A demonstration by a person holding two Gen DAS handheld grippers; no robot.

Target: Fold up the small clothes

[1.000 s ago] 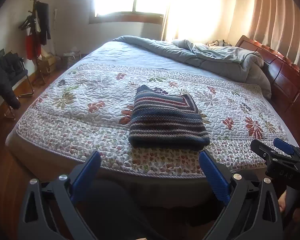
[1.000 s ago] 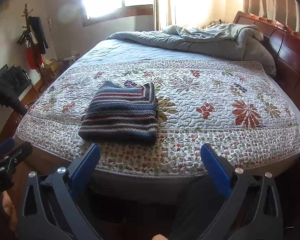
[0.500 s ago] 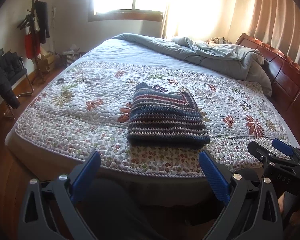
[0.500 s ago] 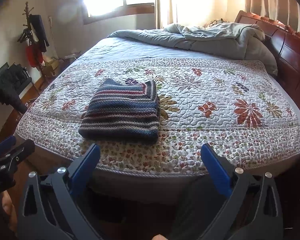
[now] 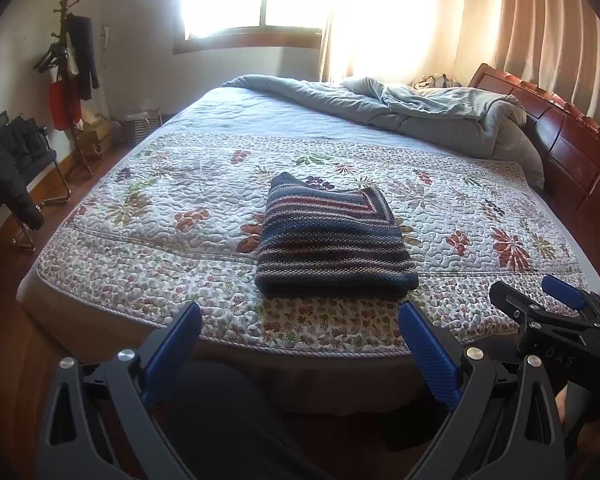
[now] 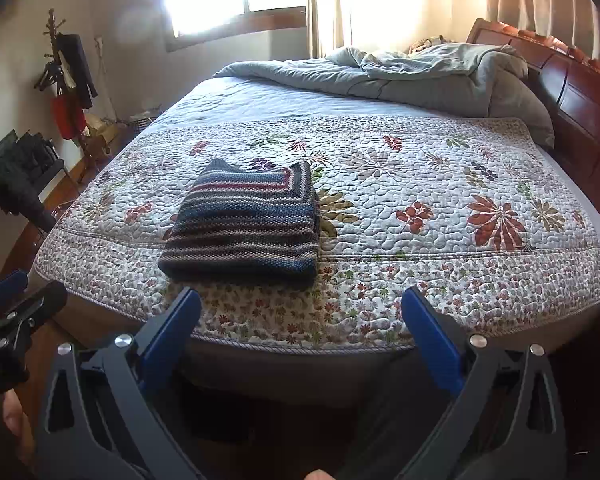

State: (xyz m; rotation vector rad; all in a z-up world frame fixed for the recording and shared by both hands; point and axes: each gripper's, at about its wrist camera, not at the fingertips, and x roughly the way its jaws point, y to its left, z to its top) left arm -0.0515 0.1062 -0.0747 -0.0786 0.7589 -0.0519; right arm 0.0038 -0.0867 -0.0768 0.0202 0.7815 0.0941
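Knitted striped sweater (image 5: 334, 240) lies folded, soft, floppy; best gripped at its near edge. Left gripper (image 5: 300, 344) and right gripper (image 6: 300, 328) hang with fingers apart, empty.

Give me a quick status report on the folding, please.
Left gripper and right gripper open, empty, short of the bed. Striped sweater folded on floral quilt. Nothing in the way.
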